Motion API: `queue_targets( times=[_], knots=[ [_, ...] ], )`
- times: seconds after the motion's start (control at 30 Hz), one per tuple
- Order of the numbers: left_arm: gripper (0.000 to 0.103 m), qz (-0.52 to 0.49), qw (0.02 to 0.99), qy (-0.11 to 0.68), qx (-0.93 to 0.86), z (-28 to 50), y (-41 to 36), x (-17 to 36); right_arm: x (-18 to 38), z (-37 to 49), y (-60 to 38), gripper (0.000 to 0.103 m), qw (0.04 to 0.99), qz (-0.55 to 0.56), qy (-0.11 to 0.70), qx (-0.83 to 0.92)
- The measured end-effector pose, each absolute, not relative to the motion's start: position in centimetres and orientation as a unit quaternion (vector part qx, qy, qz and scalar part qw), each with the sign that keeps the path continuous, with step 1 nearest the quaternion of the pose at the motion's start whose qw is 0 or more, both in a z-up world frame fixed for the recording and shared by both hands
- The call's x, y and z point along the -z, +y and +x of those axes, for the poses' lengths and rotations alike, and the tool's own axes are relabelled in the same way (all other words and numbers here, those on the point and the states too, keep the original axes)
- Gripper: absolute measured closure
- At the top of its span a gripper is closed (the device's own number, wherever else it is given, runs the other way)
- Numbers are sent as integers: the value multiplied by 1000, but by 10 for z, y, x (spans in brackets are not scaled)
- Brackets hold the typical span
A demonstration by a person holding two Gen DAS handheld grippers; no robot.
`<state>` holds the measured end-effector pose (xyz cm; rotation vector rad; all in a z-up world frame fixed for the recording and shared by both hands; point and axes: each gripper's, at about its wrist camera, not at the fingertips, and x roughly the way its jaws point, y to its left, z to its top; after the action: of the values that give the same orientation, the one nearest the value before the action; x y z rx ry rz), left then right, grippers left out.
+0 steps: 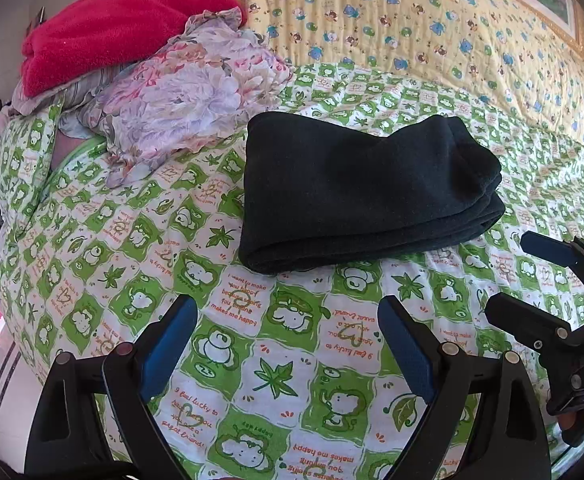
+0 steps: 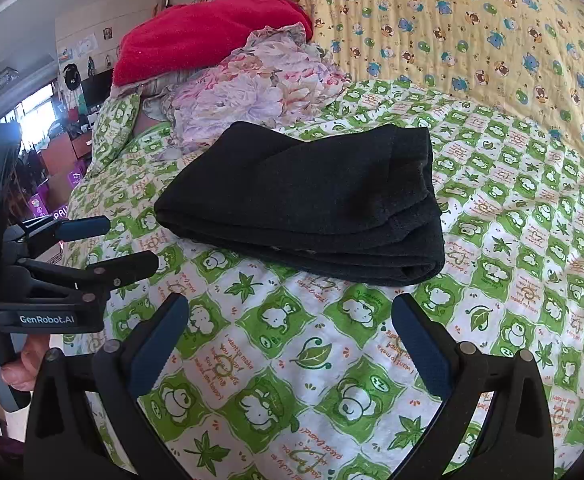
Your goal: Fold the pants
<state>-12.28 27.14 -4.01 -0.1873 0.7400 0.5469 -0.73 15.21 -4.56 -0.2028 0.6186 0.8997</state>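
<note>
The dark pants [image 1: 356, 196] [image 2: 304, 200] lie folded into a thick, compact stack on the green-and-white frog-print bedspread [image 1: 252, 360] [image 2: 292, 360]. My left gripper [image 1: 288, 308] hovers over the spread just short of the stack's near edge, open, with only bedspread between its blue pads. In the right wrist view the left gripper [image 2: 126, 242] shows at the left, held by a hand. My right gripper [image 2: 290, 304] is also open and empty, a little back from the pants. The left wrist view shows the right gripper [image 1: 512, 274] to the right of the stack.
A red fleece blanket [image 1: 124, 28] [image 2: 212, 36] lies on a crumpled floral cloth [image 1: 188, 92] [image 2: 260, 92] behind and left of the pants. A yellow bear-print quilt [image 1: 432, 28] [image 2: 472, 28] covers the far side. The bed edge drops off at the left.
</note>
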Motion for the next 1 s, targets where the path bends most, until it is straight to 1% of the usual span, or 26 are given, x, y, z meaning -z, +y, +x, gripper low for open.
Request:
queue_targets(
  times=[1.0],
  knots=[
    [11, -86, 891, 365, -257, -115, 276, 45, 47, 1, 150, 1, 844, -49, 316, -431]
  ],
)
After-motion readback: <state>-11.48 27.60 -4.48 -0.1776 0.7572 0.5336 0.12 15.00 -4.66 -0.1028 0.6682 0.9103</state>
